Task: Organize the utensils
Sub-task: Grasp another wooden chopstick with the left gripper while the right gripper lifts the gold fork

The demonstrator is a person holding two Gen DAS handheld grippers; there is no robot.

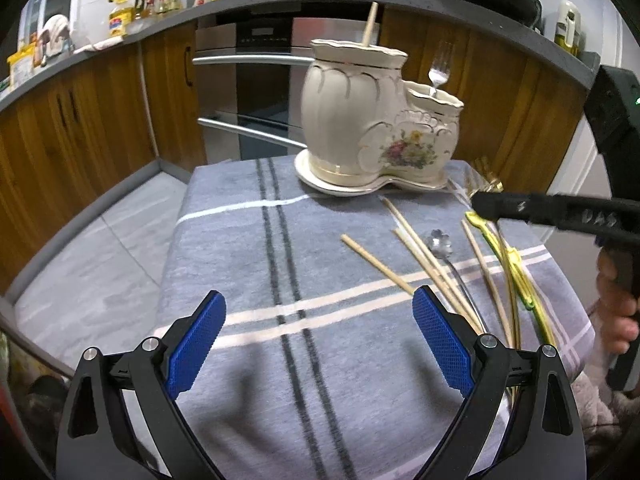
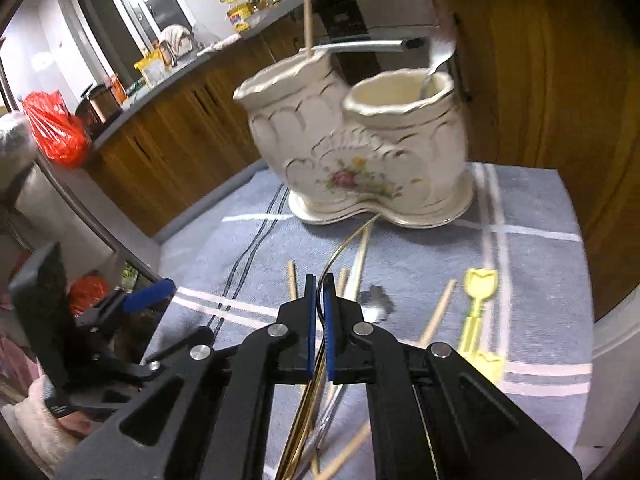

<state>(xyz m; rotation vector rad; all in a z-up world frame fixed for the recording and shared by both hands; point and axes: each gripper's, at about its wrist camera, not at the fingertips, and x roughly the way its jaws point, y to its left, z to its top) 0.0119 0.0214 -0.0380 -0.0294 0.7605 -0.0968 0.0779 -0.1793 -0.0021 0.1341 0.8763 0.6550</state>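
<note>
**Two utensils stowed, most still on the cloth**

On our left, the left gripper (image 1: 320, 344) hangs over the tablecloth (image 1: 248, 240), jaws spread wide and holding nothing. The ceramic holder (image 1: 372, 120) has one chopstick (image 1: 370, 26) in its tall compartment and a fork (image 1: 439, 68) in the low one. Loose chopsticks (image 1: 378, 266), a spoon (image 1: 440, 242) and a yellow utensil (image 1: 508, 256) lie unsorted. Our right gripper (image 2: 319, 320) is clamped on a gold utensil (image 2: 344, 248), pointed toward the holder.

Two wrist views (close, low) toward one ceramic holder (image 1: 376, 120) (image 2: 360, 148).
</note>
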